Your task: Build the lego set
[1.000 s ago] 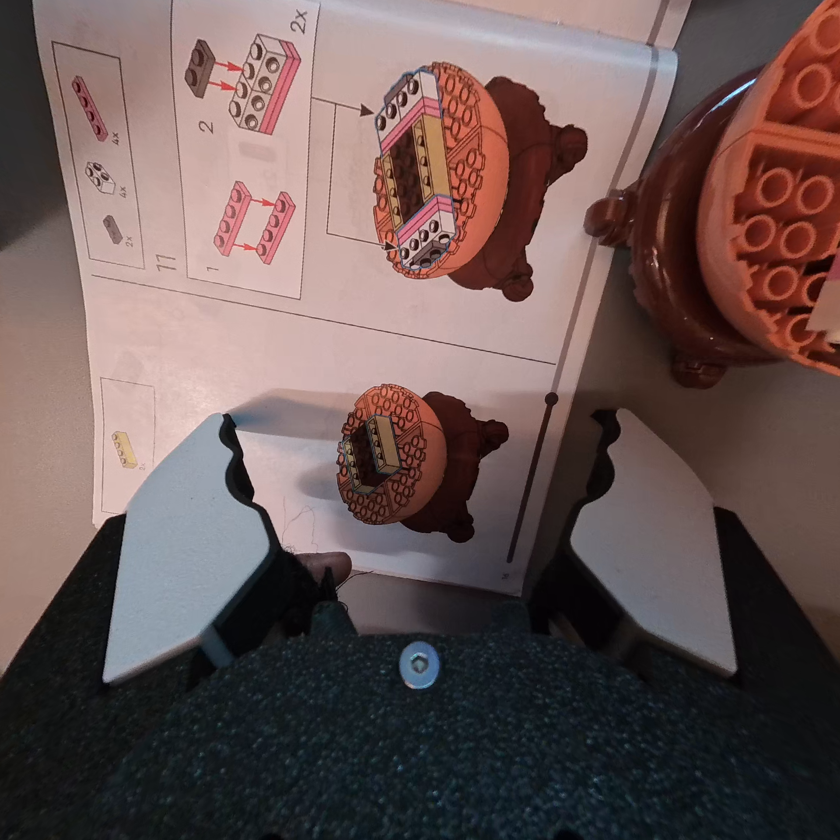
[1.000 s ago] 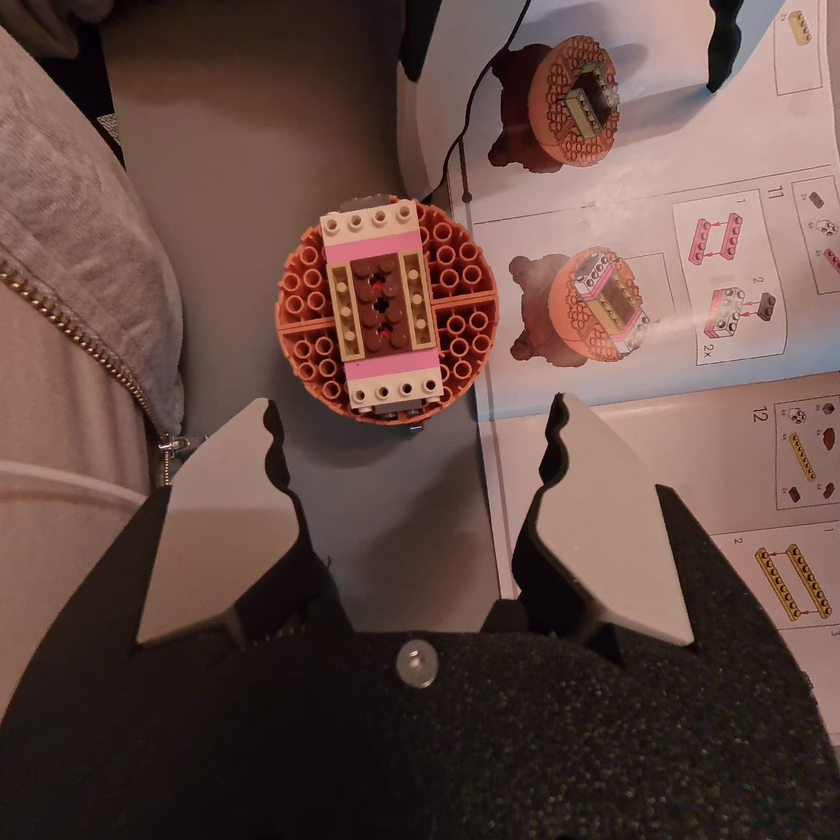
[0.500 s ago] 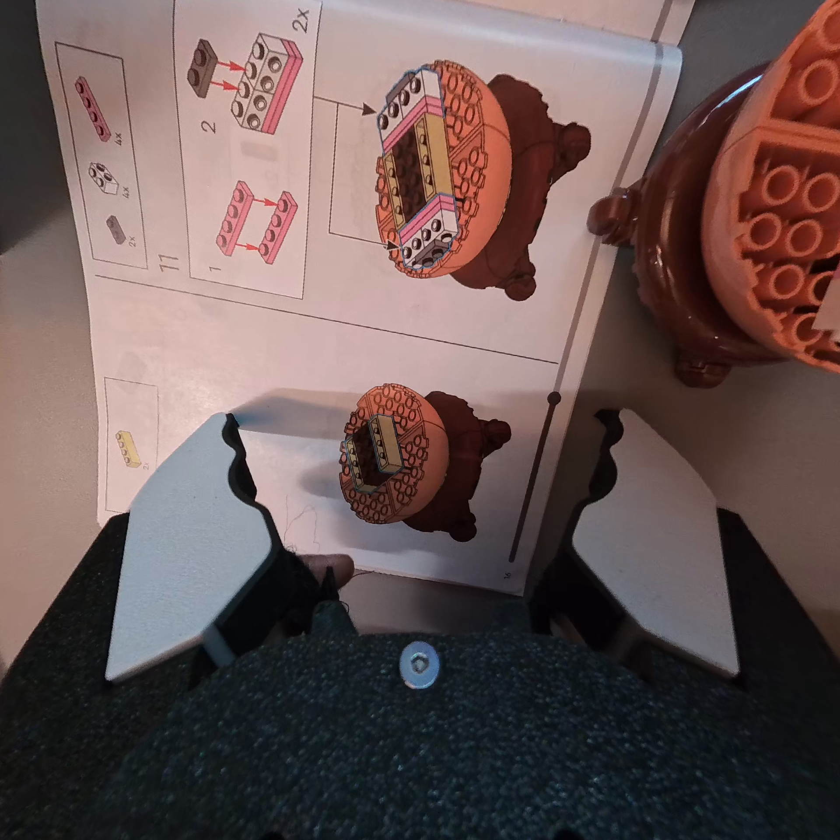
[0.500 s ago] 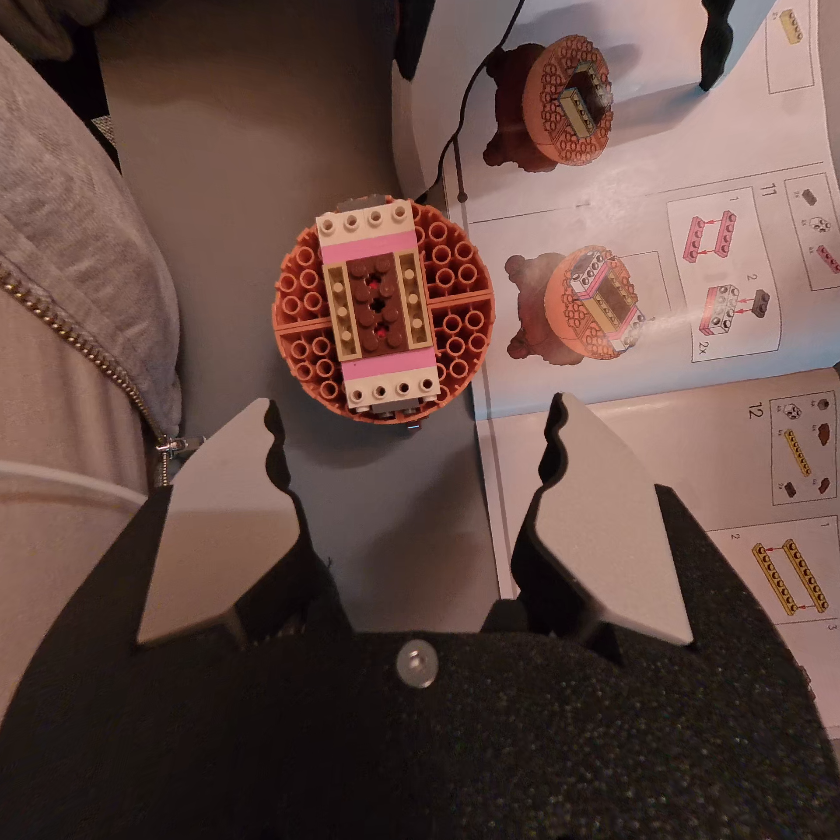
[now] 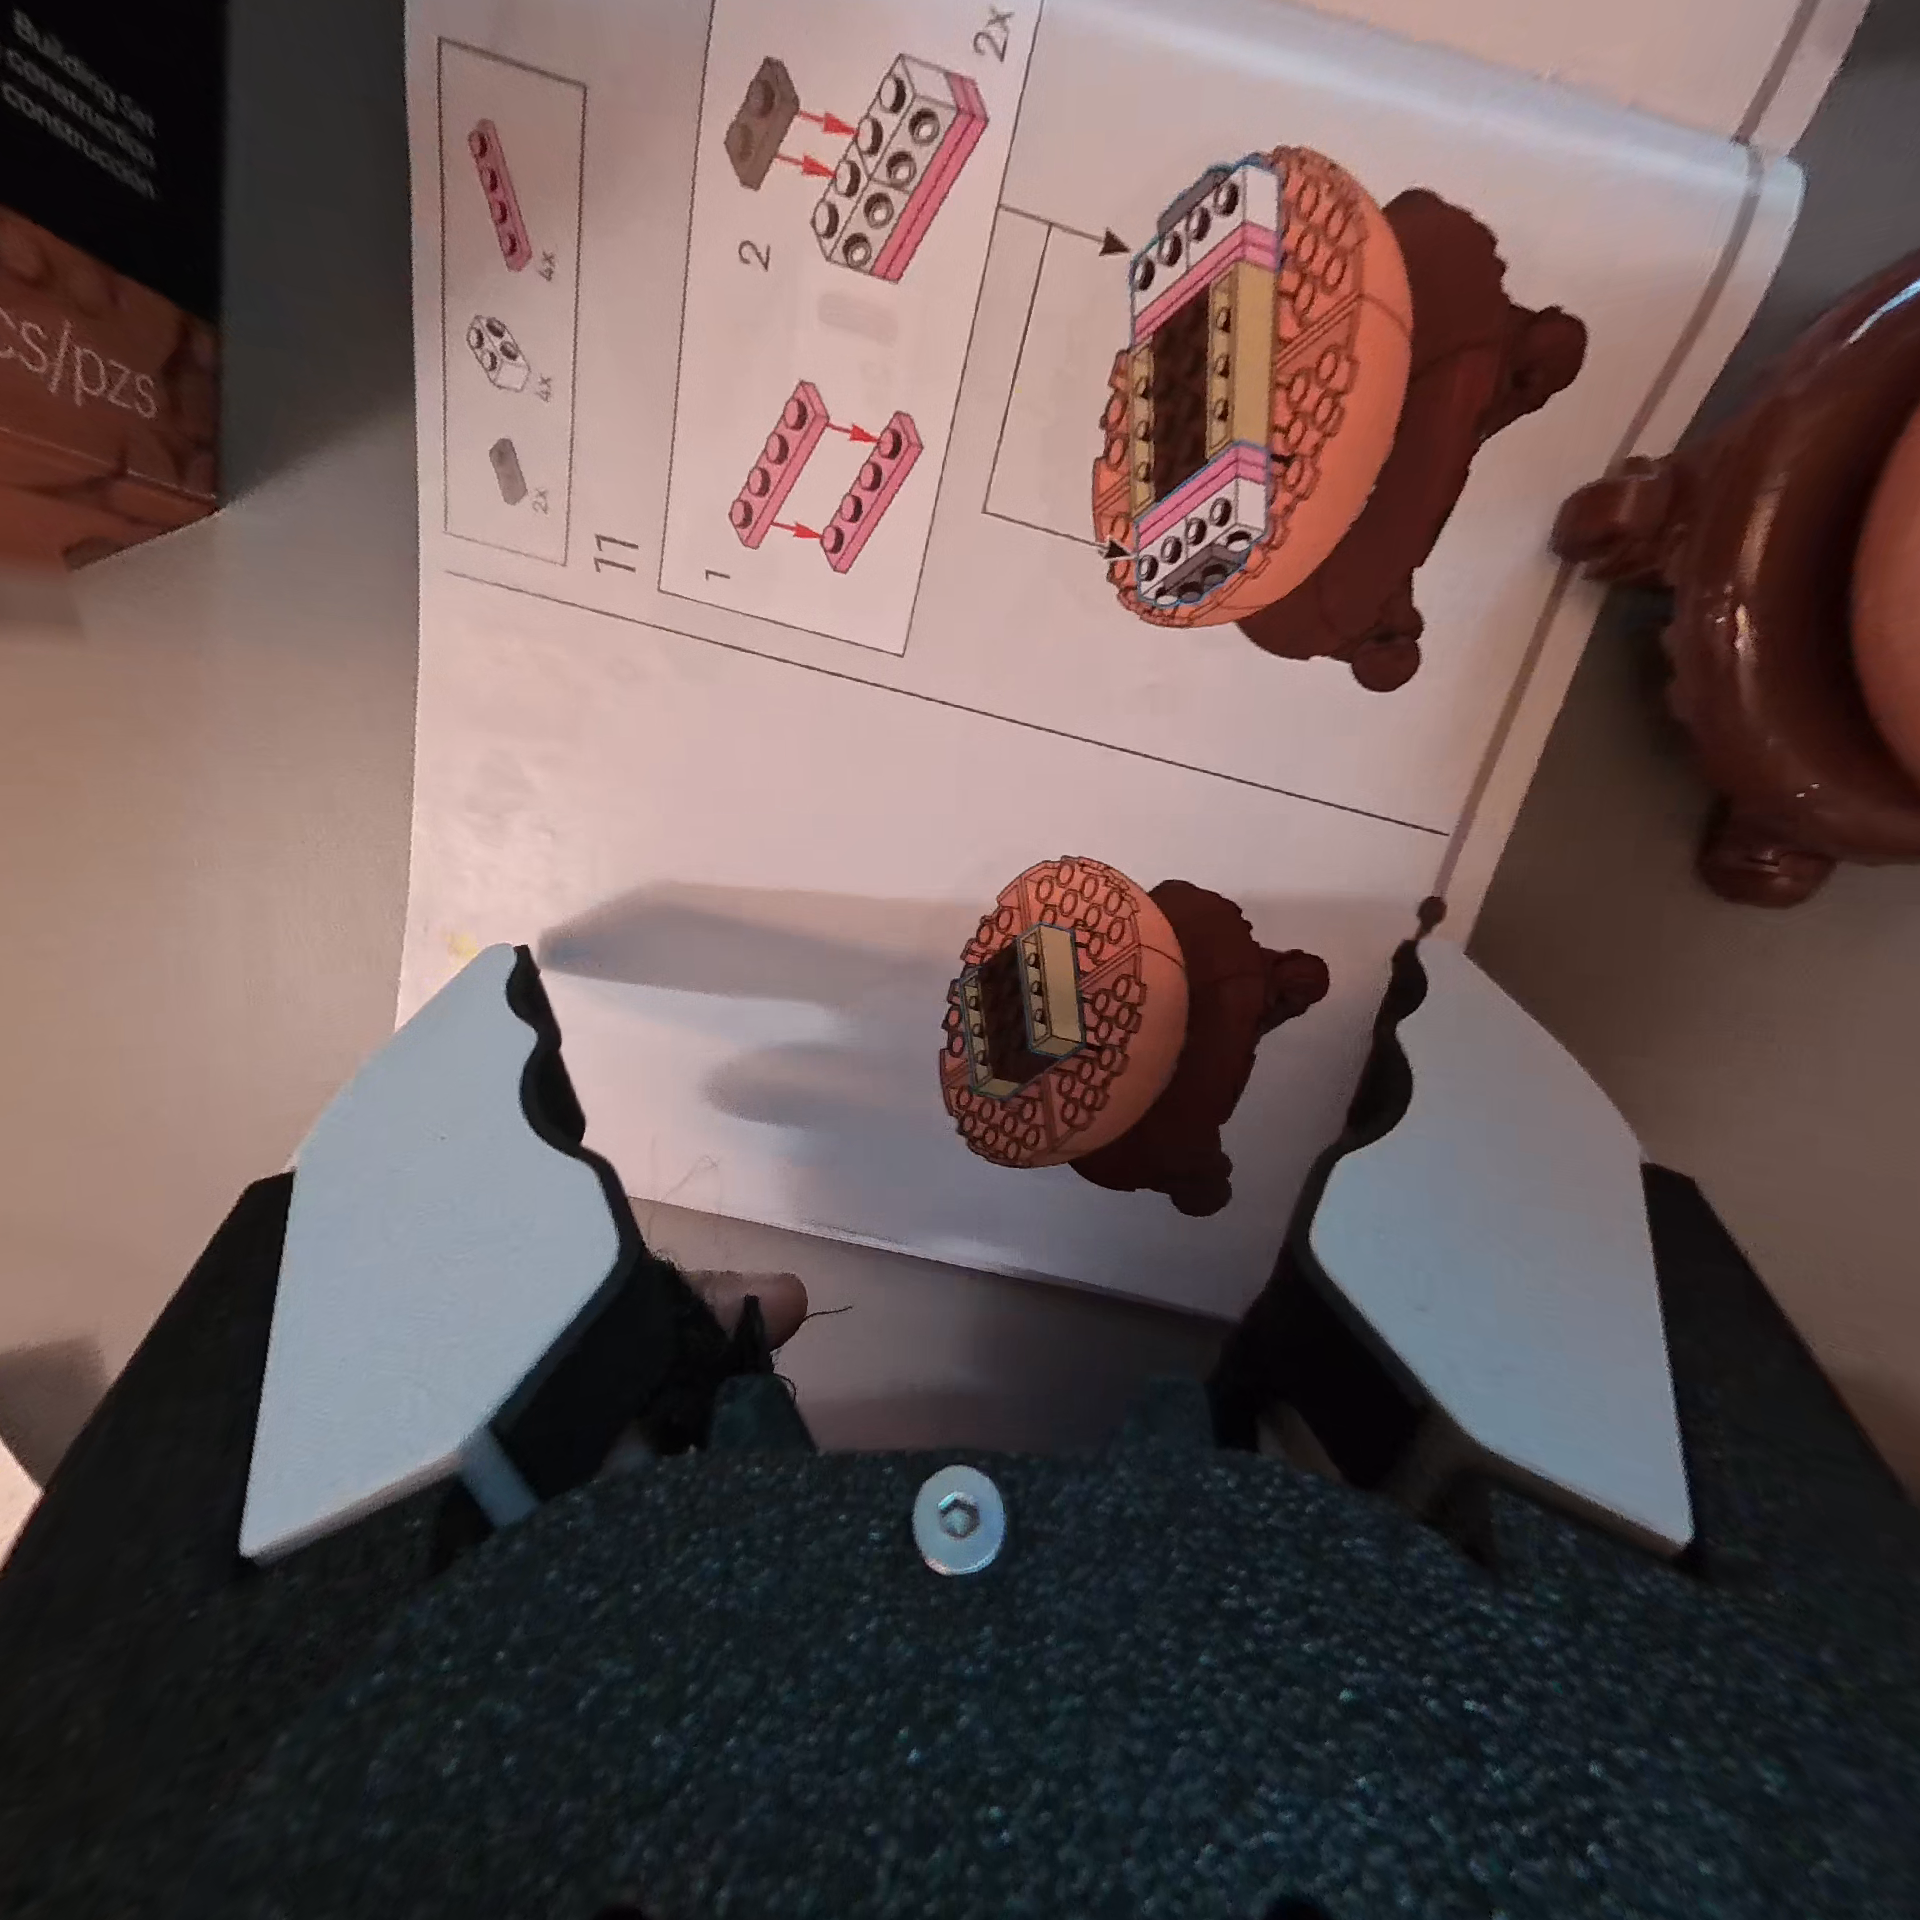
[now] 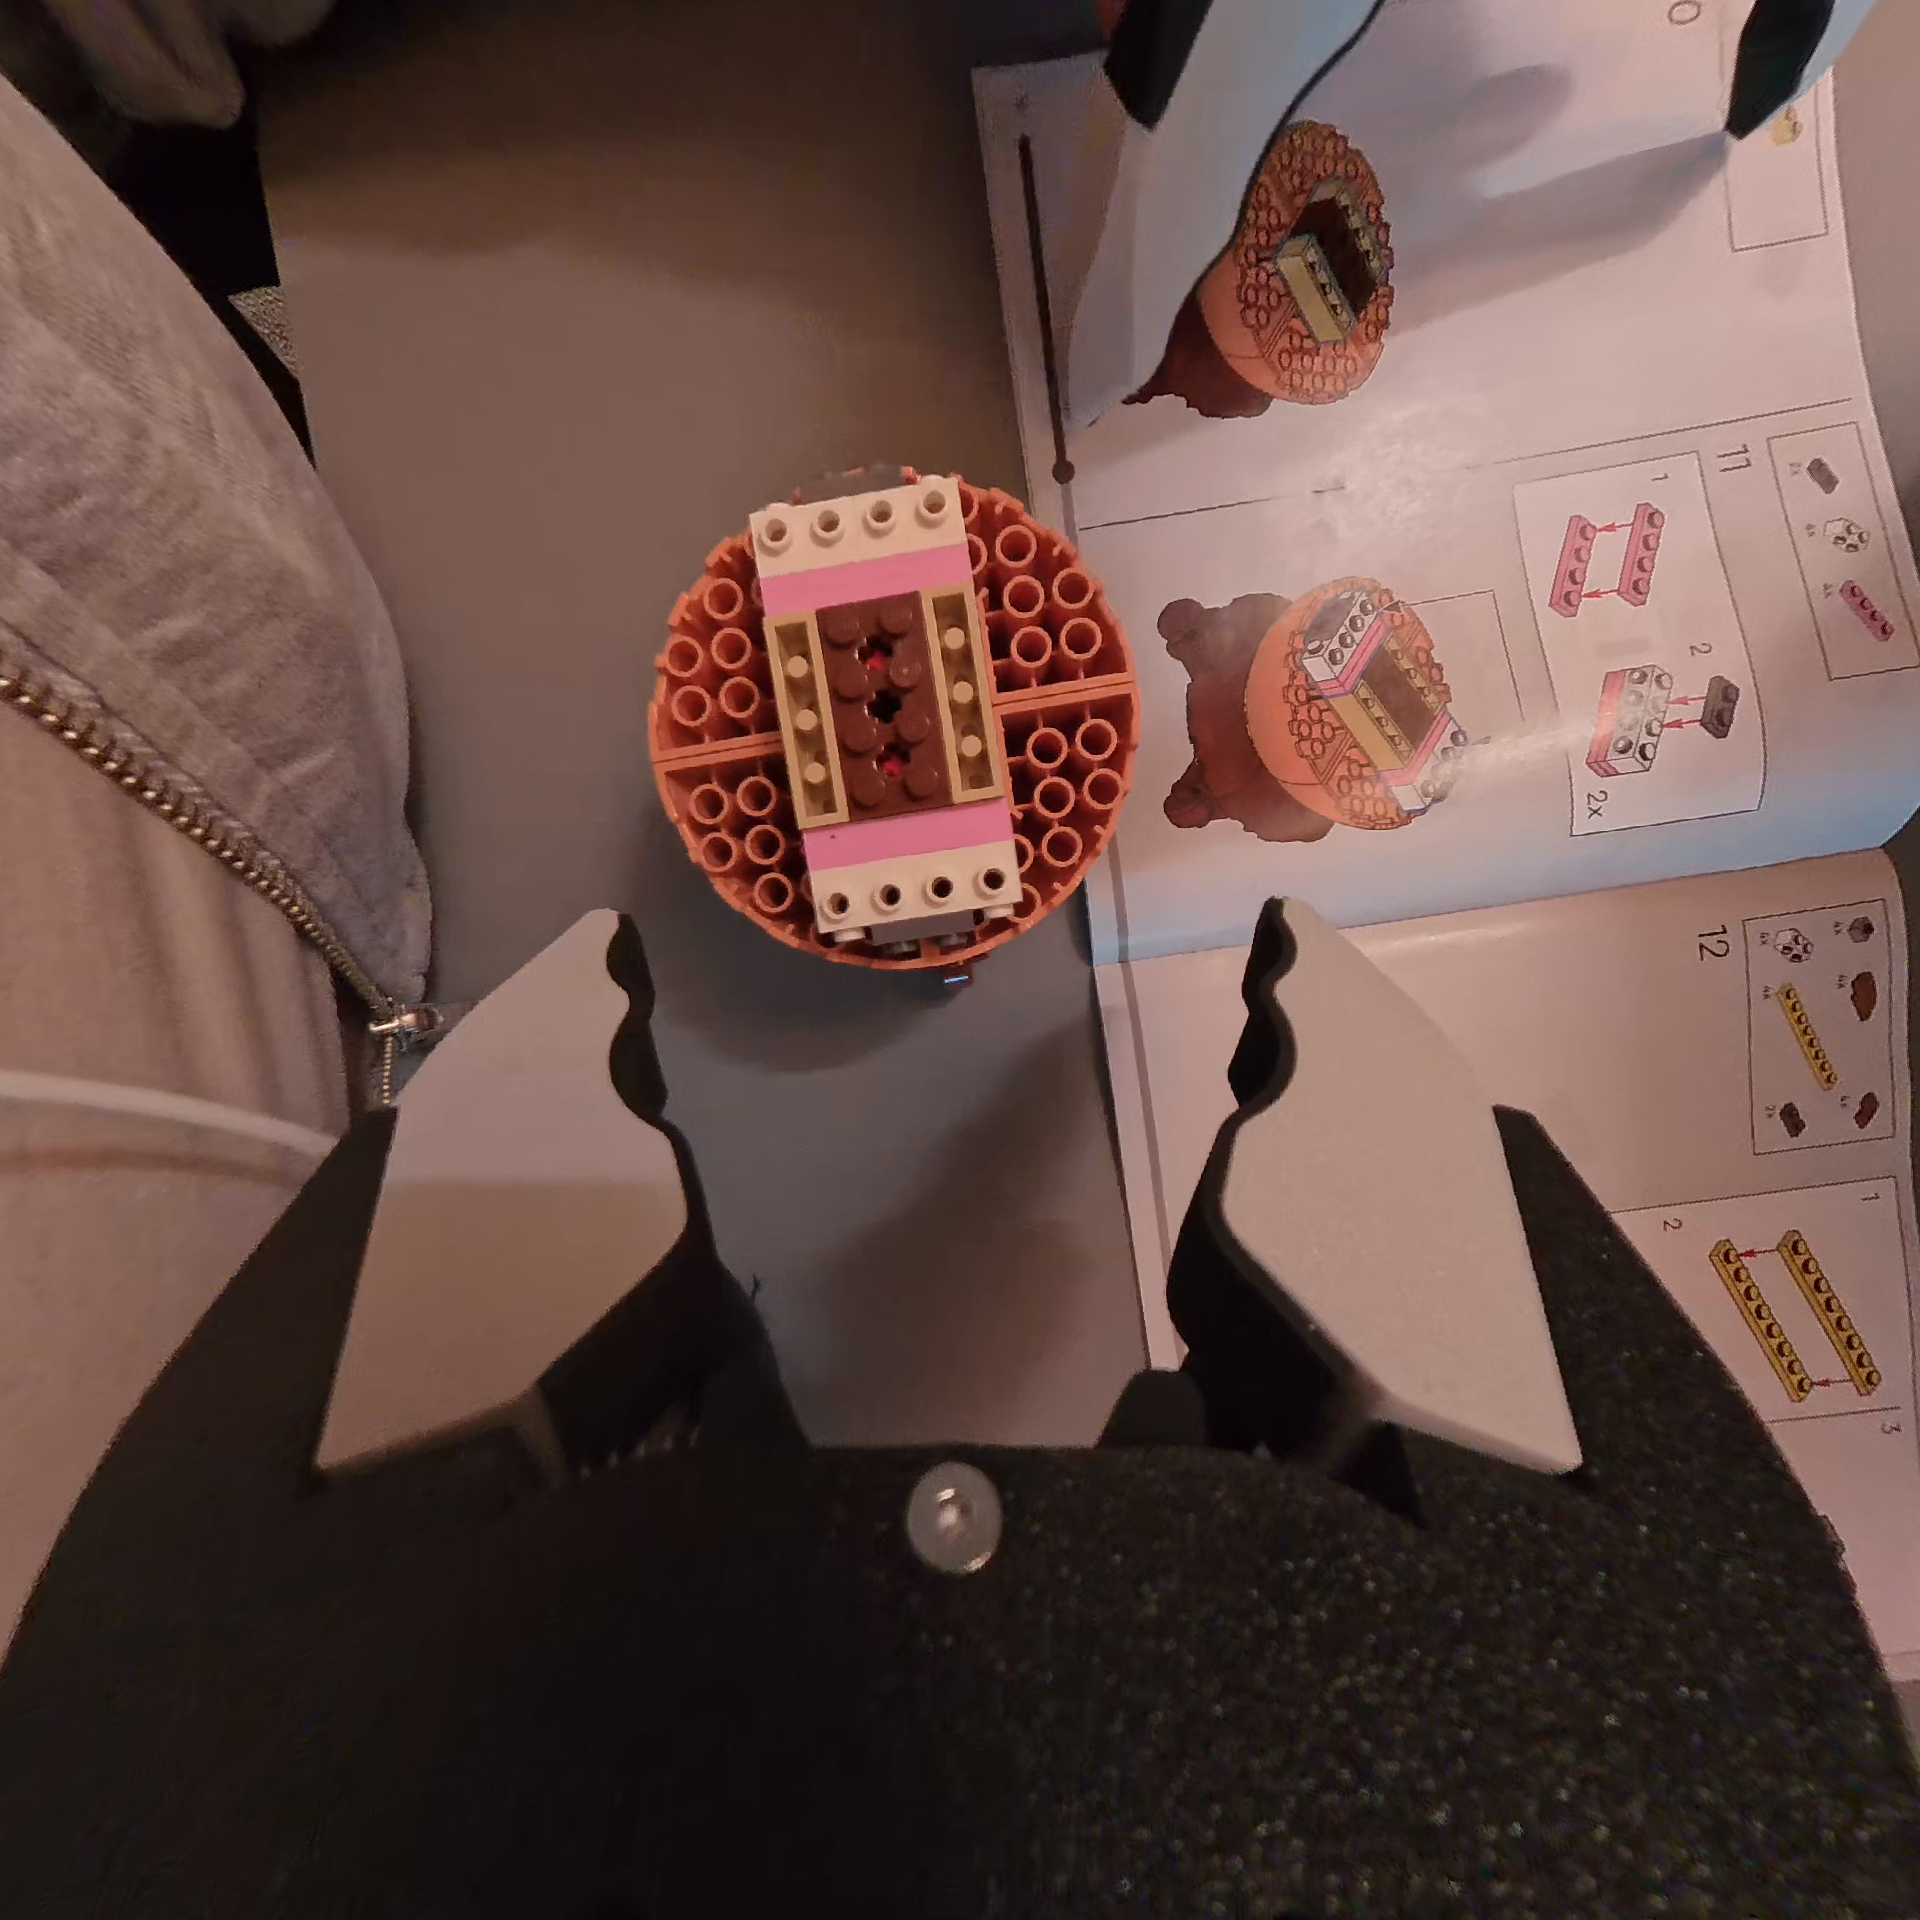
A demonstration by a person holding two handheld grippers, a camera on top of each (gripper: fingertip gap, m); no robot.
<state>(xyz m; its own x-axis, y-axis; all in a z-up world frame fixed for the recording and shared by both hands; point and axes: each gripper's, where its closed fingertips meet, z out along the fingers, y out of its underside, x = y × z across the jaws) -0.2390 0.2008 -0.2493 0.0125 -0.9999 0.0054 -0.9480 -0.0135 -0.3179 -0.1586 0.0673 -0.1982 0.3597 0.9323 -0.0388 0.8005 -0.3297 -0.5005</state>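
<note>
I hold my left claw (image 5: 961,966) spread wide and empty over the near edge of the instruction booklet (image 5: 727,779), low above the page. I judge it is there to keep the open page in sight, or perhaps to pin the curling paper flat; whether a finger actually touches the paper I cannot tell. A fingertip (image 5: 764,1299) of mine shows just behind the left finger, by the booklet's near edge.

My right claw (image 6: 940,920) is spread too and grips nothing. It hangs above the round lego model (image 6: 894,717), which stands on the grey table (image 6: 582,312) just left of the booklet's edge, beyond my fingertips. From there I look straight down on it, which suits comparing it with the drawings. My left claw's pale fingers show at the far right of this view, over the booklet.

The model serves as the container here: an orange studded dish on a dark brown footed base (image 5: 1766,644). Inside sit two tan strips flanking a brown studded centre, with a pink band and a white brick row at the far and near ends. That looks like the drawn step beside it, so I judge the next page's step comes next.

A dark-and-brown box (image 5: 94,312) stands far left of the booklet; I cannot see its contents. No loose bricks are in view. My grey zipped sleeve (image 6: 156,623) lies left of the model.
</note>
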